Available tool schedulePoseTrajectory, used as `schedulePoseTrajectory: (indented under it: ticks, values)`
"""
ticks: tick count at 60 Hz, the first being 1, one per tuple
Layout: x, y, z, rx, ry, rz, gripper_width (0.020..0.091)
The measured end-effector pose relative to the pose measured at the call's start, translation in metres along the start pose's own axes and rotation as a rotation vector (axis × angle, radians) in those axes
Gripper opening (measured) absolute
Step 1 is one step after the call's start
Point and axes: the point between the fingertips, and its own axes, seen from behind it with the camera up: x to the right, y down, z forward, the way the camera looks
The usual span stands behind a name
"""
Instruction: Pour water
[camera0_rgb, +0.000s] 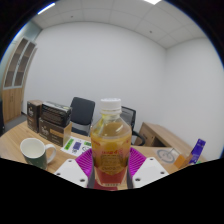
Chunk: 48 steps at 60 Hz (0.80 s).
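A clear plastic bottle (110, 146) with a white cap and amber-orange liquid stands upright between my fingers, lifted above the wooden table (14, 146). My gripper (110, 164) is shut on the bottle, with a magenta pad (87, 160) pressing on each side of its lower body. A green mug (37, 151) with a white inside sits on the table to the left, just beyond the fingers. The bottle's base is hidden below the pads.
A purple container (197, 150) and a small pale cup (168, 156) stand on the table to the right. Cardboard boxes (53, 119) and black office chairs (82, 113) sit behind. White walls beyond.
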Motion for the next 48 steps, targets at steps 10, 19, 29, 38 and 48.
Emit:
schedulePoseTrajectory:
  ticks: [10, 19, 29, 38, 48]
  values:
    - [-0.002, 0.075, 0.025, -0.109, -0.113, 0.313, 0.0446]
    - [-0.004, 0.088, 0.027, -0.081, -0.135, 0.311, 0.0469]
    - [-0.007, 0.087, 0.024, -0.053, -0.141, 0.241, 0.0499]
    - [-0.008, 0.097, 0.026, -0.123, -0.155, 0.261, 0.0623]
    - [0.008, 0.108, -0.013, -0.193, -0.155, 0.249, 0.0844]
